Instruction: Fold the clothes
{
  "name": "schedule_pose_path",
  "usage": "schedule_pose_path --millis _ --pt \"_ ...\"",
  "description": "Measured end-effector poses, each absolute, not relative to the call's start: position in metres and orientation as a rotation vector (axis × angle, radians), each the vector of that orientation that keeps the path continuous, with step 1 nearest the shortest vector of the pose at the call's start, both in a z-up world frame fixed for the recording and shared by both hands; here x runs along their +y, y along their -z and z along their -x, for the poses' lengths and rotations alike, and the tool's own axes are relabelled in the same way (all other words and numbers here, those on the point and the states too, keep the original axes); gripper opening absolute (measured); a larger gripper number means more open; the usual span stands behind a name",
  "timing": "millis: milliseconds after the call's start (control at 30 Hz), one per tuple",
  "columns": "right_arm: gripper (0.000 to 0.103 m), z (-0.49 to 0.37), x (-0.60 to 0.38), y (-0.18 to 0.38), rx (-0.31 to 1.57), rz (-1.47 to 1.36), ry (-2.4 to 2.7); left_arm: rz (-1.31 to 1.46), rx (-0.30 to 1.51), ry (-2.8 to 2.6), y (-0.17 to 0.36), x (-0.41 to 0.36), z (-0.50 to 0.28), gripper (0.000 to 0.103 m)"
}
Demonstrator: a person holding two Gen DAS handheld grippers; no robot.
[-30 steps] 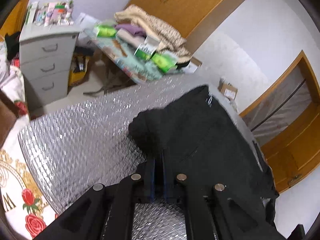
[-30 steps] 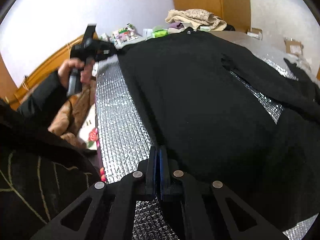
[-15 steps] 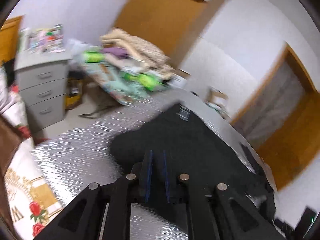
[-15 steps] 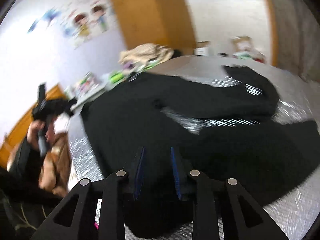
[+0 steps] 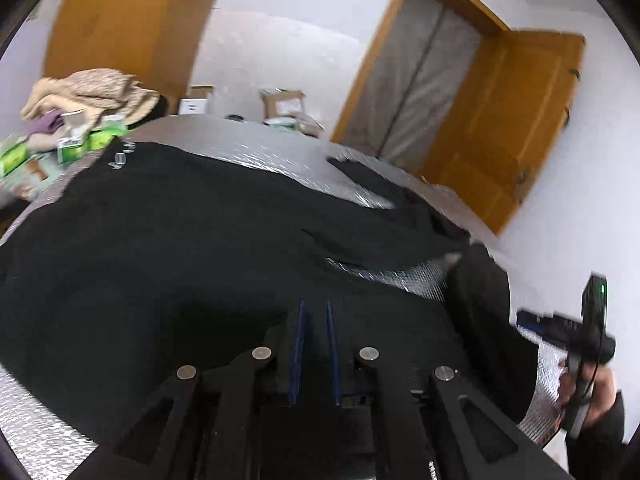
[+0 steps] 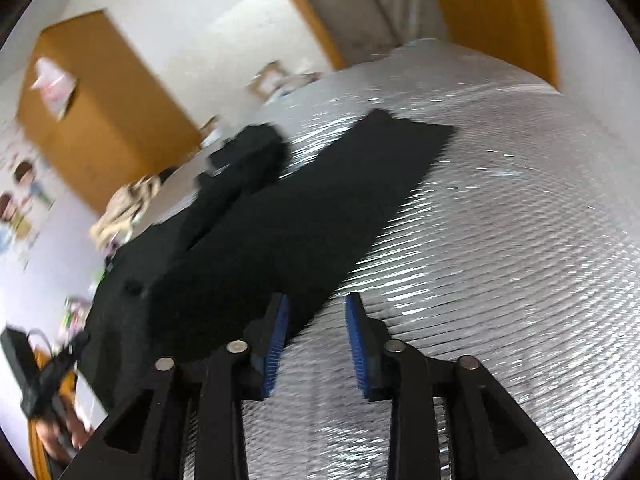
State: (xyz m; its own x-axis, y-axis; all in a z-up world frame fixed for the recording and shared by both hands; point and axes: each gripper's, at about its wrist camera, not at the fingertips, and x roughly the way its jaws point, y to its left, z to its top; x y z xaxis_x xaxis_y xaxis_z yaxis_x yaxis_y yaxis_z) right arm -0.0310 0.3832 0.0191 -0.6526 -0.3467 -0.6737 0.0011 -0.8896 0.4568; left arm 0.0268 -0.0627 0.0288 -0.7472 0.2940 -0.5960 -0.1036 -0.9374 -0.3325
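Left side first: a heap of beige knitwear and green boxes sit at the far edge, beyond the silver quilted bench. Spread across that bench lies the black garment, covering most of the surface, one sleeve reaching toward the wooden door. The left tongs hover low over the dark cloth, blue pads a narrow gap apart, nothing visibly pinched between them. Far right in this view, the right hand grips its handle beside the bench edge.

Over to the right wrist view: the black garment runs diagonally up the bench, its straight edge ending well short of the far side. The right tongs stand wide apart, empty, the left blue pad just over the cloth's border, the other above bare silver.
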Motion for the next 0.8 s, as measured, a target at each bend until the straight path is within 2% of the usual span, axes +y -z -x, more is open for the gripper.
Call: schedule_pose_path --millis 100,400,500,800 --pt "0.039 0.04 0.384 -0.018 -0.644 -1.216 2.632 1.05 -0.384 -2.702 -0.019 -0.053 -0.023 0.011" --pt "0.041 0.071 0.357 -0.018 -0.438 -1.304 2.742 1.156 -0.276 -2.709 0.001 -0.035 -0.025 0.012" --pt "0.006 0.074 0.355 -0.015 -0.373 -1.324 2.787 1.151 -0.279 -2.709 0.002 -0.035 -0.026 0.012" --pt "0.004 0.035 0.407 -0.016 -0.564 -1.265 2.858 1.141 -0.329 -2.693 0.004 -0.038 -0.02 0.012"
